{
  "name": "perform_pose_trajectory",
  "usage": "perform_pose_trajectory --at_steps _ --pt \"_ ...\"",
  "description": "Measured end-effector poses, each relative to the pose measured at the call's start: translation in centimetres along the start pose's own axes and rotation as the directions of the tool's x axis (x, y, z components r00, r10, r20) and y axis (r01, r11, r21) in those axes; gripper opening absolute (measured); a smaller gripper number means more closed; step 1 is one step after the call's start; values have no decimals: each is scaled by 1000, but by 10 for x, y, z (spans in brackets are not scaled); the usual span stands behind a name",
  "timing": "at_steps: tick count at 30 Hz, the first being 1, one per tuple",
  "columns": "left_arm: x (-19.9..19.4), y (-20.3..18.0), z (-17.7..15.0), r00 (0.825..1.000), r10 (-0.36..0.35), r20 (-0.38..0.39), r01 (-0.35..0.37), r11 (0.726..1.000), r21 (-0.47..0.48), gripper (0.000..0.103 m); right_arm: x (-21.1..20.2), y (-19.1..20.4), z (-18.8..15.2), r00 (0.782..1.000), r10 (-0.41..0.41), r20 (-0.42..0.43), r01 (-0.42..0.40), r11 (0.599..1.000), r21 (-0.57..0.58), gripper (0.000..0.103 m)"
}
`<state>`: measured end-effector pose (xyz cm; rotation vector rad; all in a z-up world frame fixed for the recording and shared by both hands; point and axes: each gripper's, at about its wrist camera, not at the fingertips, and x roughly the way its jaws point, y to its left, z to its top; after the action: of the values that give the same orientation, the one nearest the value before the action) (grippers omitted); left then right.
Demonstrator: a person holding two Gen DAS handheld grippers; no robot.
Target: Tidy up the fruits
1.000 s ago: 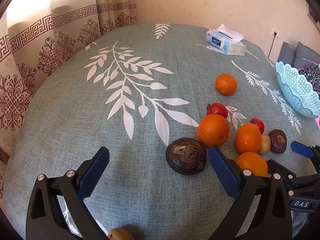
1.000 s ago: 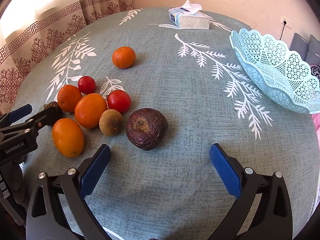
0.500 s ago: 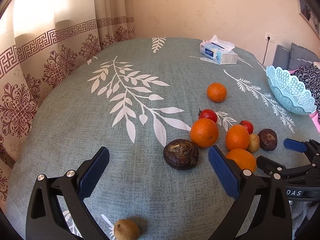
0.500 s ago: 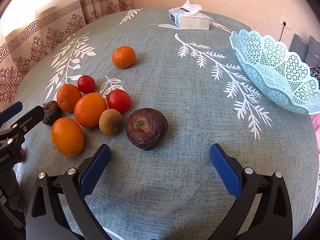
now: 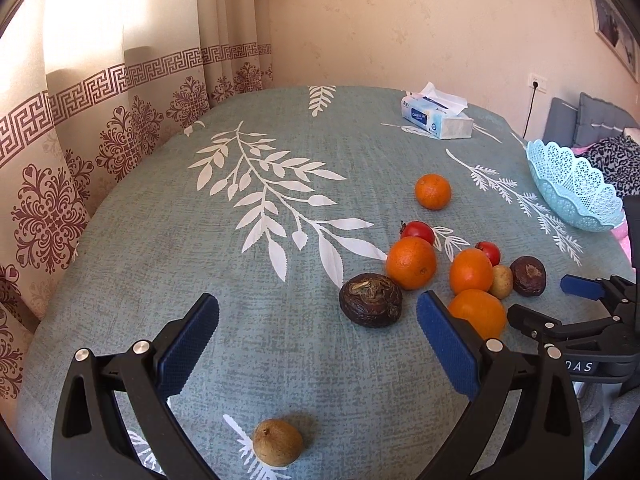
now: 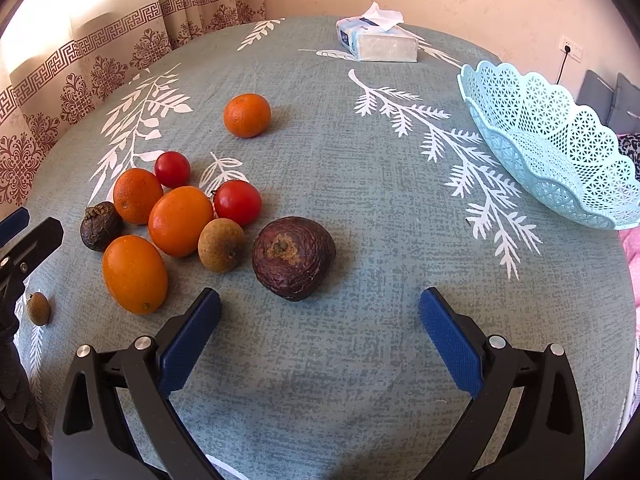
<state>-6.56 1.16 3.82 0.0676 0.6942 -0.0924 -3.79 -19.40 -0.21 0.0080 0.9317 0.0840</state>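
Fruit lies loose on the teal tablecloth (image 6: 320, 360). A dark wrinkled fruit (image 6: 293, 258) sits just ahead of my open, empty right gripper (image 6: 319, 336). Left of it lie a brown kiwi-like fruit (image 6: 221, 244), several oranges (image 6: 180, 221), two tomatoes (image 6: 237, 202) and a second dark wrinkled fruit (image 6: 101, 225). A lone orange (image 6: 247, 115) lies further back. My left gripper (image 5: 318, 344) is open and empty above the table, with the second dark fruit (image 5: 370, 300) ahead between its fingers. A small brown fruit (image 5: 277, 442) lies below it. The right gripper (image 5: 576, 300) shows at the right.
A light blue lattice basket (image 6: 560, 152) stands empty at the right, near the table edge. A tissue box (image 6: 378, 40) stands at the far side. Patterned curtains (image 5: 100, 120) hang along the left. A grey sofa (image 5: 592, 120) is beyond the basket.
My left gripper has drawn back and up, so the fruit looks farther and the small brown fruit has come fully into view. The right gripper has not moved.
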Motion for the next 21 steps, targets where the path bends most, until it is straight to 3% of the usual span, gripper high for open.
perform_pose_trajectory --at_steps 21 --pt "-15 19 -5 1000 23 7 -23 999 -24 98 -10 1 -4 998 -40 55 40 999 3 101"
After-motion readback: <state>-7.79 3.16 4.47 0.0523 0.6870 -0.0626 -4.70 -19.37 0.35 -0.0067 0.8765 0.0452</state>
